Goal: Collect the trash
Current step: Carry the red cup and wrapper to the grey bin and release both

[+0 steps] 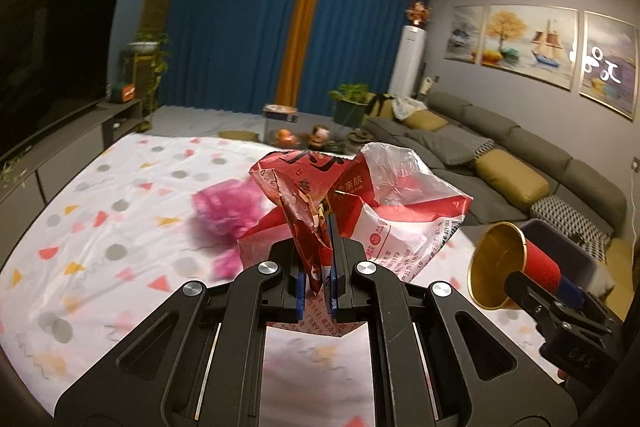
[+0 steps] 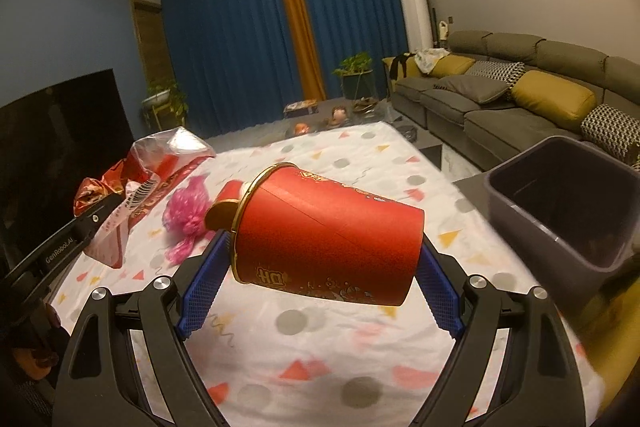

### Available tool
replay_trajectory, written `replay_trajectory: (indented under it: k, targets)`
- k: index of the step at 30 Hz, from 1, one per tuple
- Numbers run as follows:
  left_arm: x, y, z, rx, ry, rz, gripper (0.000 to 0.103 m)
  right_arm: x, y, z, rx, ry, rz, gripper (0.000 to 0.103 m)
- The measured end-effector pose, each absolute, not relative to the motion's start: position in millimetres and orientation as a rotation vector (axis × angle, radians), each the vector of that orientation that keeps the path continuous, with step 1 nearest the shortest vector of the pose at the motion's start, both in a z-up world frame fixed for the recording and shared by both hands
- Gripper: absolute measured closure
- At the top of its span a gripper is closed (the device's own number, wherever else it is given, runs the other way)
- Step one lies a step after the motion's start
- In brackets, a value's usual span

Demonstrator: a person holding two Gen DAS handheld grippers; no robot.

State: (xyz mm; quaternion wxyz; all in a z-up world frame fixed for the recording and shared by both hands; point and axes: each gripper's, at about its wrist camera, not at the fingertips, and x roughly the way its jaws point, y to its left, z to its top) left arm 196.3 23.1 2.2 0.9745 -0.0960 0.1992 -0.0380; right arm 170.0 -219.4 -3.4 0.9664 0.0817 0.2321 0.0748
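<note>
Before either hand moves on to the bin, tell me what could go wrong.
1. The red canister lies tilted across the right gripper, held by wide jaws; it may slip.
2. The red plastic wrapper hangs loosely from the left gripper and could snag the pink tinsel.
3. The grey bin sits off to the right, near the table's edge.

Bin [image 2: 560, 195] right of the table [image 2: 320, 347]; sofa [image 2: 500, 99] behind the bin.
</note>
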Motion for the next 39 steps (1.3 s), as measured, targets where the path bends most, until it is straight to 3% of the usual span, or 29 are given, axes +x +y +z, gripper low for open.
replay_trajectory:
  k: [20, 28, 39]
  targets:
    - [227.0, -161.4, 18.6, -0.085, 0.391, -0.389, 0.095, 156.0, -367.2, -0.7, 0.226, 0.395, -0.132, 0.019]
    - [256.3, -241.8, -2.2, -0.044, 0.453, -0.523, 0.095, 170.5, -408.6, -23.6, 0.237, 0.431, -0.214, 0.019]
    - [290.3, -292.6, -34.5, -0.032, 0.555, -0.638, 0.095, 179.3, -430.2, -45.0, 0.225, 0.471, -0.259, 0.019]
